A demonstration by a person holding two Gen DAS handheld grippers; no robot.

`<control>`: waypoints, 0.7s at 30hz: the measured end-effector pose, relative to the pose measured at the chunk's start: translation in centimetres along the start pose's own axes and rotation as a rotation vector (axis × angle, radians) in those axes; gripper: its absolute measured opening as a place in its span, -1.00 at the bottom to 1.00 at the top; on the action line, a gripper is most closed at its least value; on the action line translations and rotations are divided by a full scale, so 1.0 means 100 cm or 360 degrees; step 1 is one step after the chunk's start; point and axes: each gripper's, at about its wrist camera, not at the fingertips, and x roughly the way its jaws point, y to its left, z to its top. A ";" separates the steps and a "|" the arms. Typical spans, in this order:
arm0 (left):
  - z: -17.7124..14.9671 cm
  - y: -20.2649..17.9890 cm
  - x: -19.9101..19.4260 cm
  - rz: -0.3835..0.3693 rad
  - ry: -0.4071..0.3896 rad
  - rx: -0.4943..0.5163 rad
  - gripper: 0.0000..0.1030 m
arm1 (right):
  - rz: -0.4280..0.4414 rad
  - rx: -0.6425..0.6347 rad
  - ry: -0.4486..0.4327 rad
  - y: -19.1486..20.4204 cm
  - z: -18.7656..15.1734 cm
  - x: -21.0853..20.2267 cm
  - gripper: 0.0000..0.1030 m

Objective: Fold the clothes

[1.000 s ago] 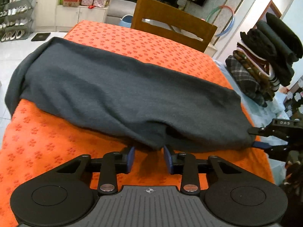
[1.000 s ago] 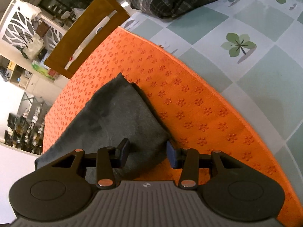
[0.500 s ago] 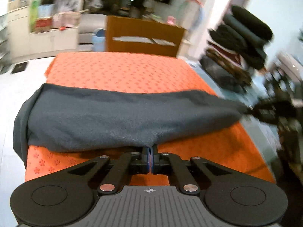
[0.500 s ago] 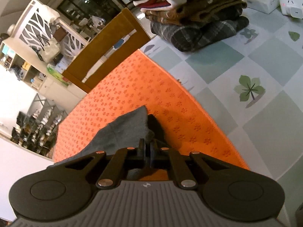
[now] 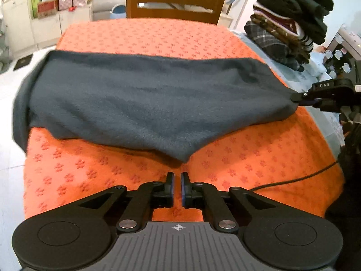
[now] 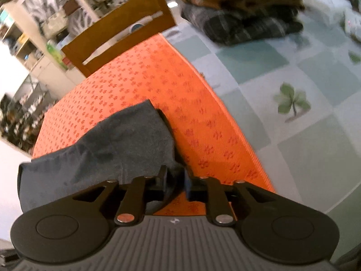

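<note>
Orange patterned mat (image 5: 144,36) under a dark grey garment (image 5: 144,99), lying flat across it. Folded-clothes stack (image 5: 291,29) beyond (full height in left view only). Left gripper (image 5: 177,187): jaws parting, nothing between. Right gripper (image 6: 174,181): jaws parting, garment corner between them (right view only).

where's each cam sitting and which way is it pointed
Left wrist: on the left gripper, looking forward and down across the dark grey garment on the orange mat toward a wooden chair; its own fingers, jaws opening and empty, and the right gripper show.
Right wrist: on the right gripper, aimed down the mat's edge; jaws opening around the garment's corner.
Shared: garment, mat, chair, folded clothes stack.
</note>
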 end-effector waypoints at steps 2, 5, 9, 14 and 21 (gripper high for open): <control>-0.006 -0.001 -0.016 0.0034 -0.0034 -0.0013 -0.42 | 0.0001 -0.0078 -0.0006 0.005 0.001 -0.011 -0.37; -0.016 -0.004 -0.045 0.0080 -0.0117 -0.0057 -0.12 | 0.0027 -0.0195 -0.0011 0.014 0.000 -0.030 -0.24; -0.030 -0.009 -0.078 0.0125 -0.0200 -0.0089 0.11 | 0.0064 -0.0380 -0.0029 0.035 -0.013 -0.058 0.03; -0.049 -0.008 -0.116 0.0149 -0.0291 -0.0153 0.18 | 0.0147 -0.0547 -0.0025 0.068 -0.040 -0.087 0.14; -0.078 0.012 -0.167 0.0175 -0.0397 -0.0149 0.39 | 0.0230 -0.0645 -0.0029 0.123 -0.089 -0.112 0.19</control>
